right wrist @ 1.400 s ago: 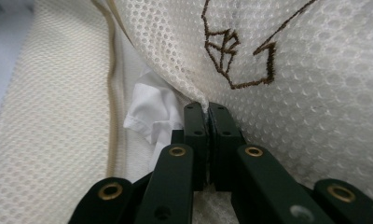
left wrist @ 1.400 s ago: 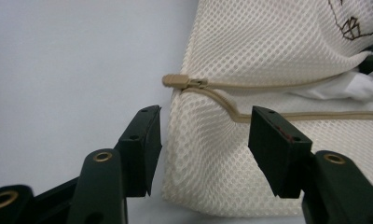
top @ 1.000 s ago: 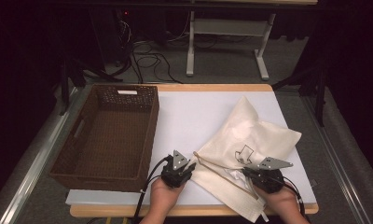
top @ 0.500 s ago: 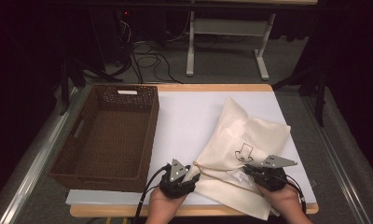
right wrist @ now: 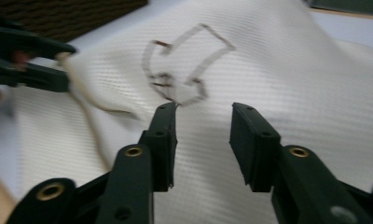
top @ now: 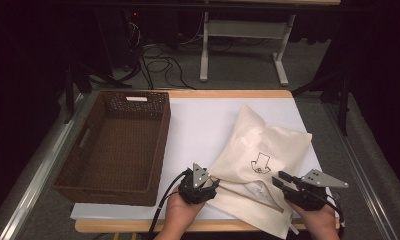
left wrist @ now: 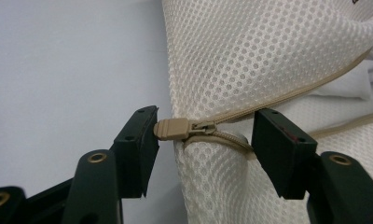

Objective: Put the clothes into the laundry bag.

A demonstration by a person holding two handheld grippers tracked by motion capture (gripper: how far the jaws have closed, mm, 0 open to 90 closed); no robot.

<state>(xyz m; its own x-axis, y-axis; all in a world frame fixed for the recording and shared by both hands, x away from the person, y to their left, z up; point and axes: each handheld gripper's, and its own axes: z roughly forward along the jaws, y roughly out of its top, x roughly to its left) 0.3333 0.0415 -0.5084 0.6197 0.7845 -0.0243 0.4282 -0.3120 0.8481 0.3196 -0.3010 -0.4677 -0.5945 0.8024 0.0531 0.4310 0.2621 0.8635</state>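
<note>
Mesh laundry bag (top: 260, 165), cream-coloured with a small dark outline drawing (top: 260, 163) printed on it, lies on the right half of the white surface (top: 203, 125), its near end at the front edge between the two hands. At that near end, the left gripper (left wrist: 203, 135) has its fingers (left wrist: 138, 144) spread apart on either side of the bag's tan zipper pull (left wrist: 173, 129); one finger touches the pull's tip, and the zipper (left wrist: 287, 95) runs away partly undone, white cloth showing inside. The right gripper (right wrist: 201, 140) hovers over the bag's top just short of the drawing, fingers (right wrist: 163, 140) parted and holding nothing. Farther left, well apart from the bag, a dark brown wicker basket (top: 78, 172) sits on the surface. Beyond the surface, cables (top: 153, 55) and a white frame's legs (top: 243, 50) stand on the floor.
</note>
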